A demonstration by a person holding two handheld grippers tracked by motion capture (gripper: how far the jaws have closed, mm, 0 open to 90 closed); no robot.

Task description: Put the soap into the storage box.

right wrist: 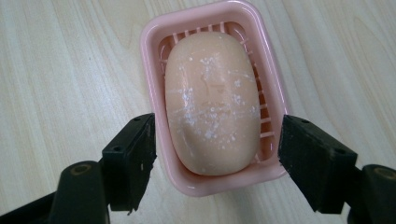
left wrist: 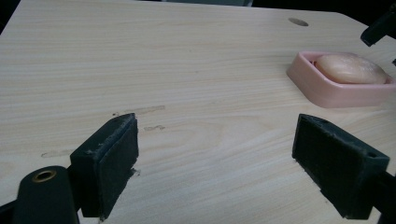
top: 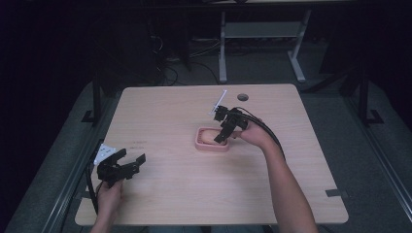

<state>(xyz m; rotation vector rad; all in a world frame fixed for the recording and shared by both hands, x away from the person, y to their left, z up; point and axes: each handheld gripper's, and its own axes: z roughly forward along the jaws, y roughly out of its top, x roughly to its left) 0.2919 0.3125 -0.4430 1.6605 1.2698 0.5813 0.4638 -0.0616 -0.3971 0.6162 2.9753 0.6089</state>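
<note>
A pink soap dish sits near the middle of the wooden table. A peach bar of soap speckled with white lies in it. My right gripper hangs just above the dish's near end, open, its jaws spread wider than the dish on either side. My left gripper rests low over bare table at the front left, open and holding nothing.
The table has a round cable hole near its back edge. A white label lies at the left edge beside my left gripper. Desk legs and cables stand on the dark floor behind.
</note>
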